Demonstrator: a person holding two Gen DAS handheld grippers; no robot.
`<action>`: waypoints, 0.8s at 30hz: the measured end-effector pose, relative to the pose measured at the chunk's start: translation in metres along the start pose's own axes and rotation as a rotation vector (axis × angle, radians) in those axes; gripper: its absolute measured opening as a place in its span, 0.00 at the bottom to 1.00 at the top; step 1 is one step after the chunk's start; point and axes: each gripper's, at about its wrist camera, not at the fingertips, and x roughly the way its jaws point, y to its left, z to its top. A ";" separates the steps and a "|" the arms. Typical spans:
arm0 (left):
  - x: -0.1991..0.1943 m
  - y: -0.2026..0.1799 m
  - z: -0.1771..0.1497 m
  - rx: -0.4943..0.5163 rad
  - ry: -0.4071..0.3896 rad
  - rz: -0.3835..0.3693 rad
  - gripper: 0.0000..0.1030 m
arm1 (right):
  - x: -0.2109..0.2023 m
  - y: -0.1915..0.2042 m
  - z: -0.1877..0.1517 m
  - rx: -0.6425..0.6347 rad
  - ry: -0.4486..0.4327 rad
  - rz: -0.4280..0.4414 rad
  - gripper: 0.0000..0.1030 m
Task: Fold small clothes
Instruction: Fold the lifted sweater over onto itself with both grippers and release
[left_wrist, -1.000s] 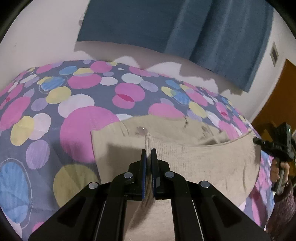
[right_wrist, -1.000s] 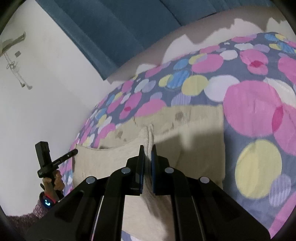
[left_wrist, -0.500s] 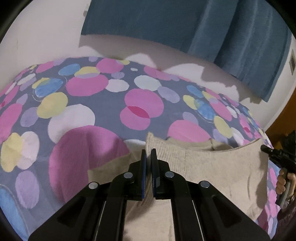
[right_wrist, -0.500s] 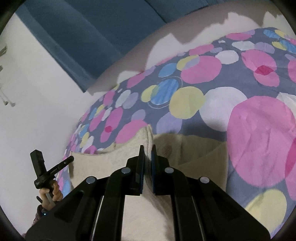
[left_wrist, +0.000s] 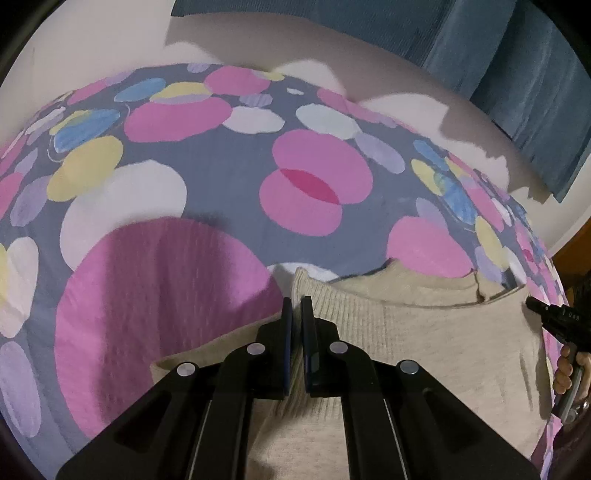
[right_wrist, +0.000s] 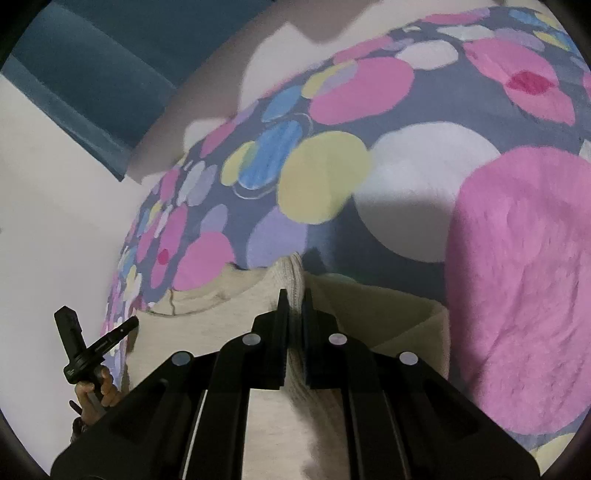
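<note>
A: Where's the garment?

B: The beige knit top lies on the bed's spotted cover, low and centre in both wrist views. The left hand-held gripper is pinching its ribbed edge; the right hand-held gripper pinches the matching edge, jaws pressed together on the fabric.

A: How should this fold go?

B: I'd carry both corners level and at the same pace toward the far edge near the frame's centre. Keep the span taut, line up the edges, then lower before releasing, or the knit will likely bunch.
</note>
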 end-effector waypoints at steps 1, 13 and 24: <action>0.001 0.001 -0.002 0.000 0.002 0.002 0.04 | 0.002 -0.003 -0.001 0.007 0.004 -0.005 0.05; 0.010 0.006 -0.008 -0.011 0.002 -0.001 0.05 | 0.013 -0.017 -0.007 0.048 0.029 0.004 0.06; 0.011 0.008 -0.009 -0.009 -0.002 -0.001 0.05 | 0.013 -0.020 -0.006 0.052 0.028 0.013 0.05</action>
